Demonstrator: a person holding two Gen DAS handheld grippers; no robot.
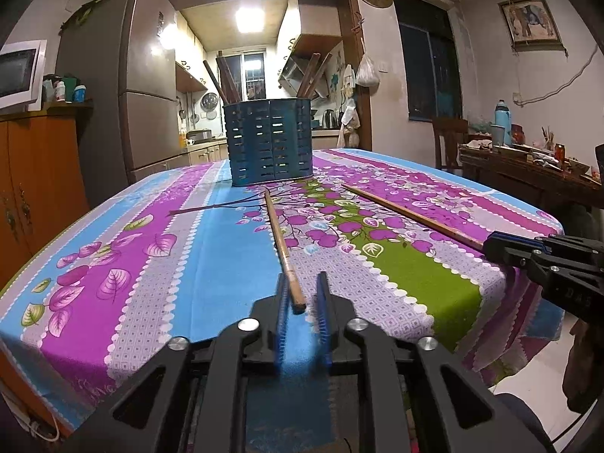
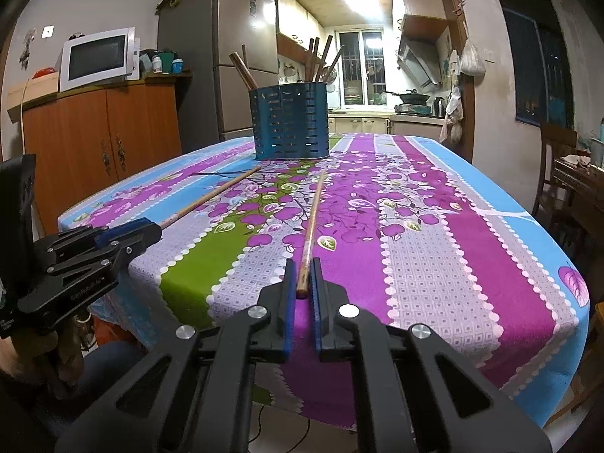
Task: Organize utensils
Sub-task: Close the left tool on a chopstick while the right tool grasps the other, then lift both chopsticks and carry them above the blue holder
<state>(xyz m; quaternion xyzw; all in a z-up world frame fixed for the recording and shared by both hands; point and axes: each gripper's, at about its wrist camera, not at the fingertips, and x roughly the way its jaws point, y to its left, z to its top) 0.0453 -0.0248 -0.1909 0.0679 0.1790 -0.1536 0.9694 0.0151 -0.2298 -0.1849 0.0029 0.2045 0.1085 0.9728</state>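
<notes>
Two wooden chopsticks lie on the flowered tablecloth (image 1: 211,249), both pointing toward a blue slotted utensil holder (image 1: 270,143) at the far side, which has several chopsticks standing in it. My left gripper (image 1: 302,283) is shut on the near end of the left chopstick (image 1: 277,234). The right wrist view shows that gripper (image 2: 151,226) from the side, with the stick (image 2: 211,194) coming out of its tip. My right gripper (image 2: 303,264) is shut on the near end of the right chopstick (image 2: 312,219). It appears in the left wrist view at the right edge (image 1: 490,243). Both sticks rest on the cloth.
The holder (image 2: 290,124) stands near the table's far edge. Beyond the table are a fridge (image 2: 211,56) and an orange cabinet (image 2: 102,132) carrying a microwave (image 2: 96,58). A cluttered side table (image 1: 528,158) and a chair (image 1: 447,139) stand to the right.
</notes>
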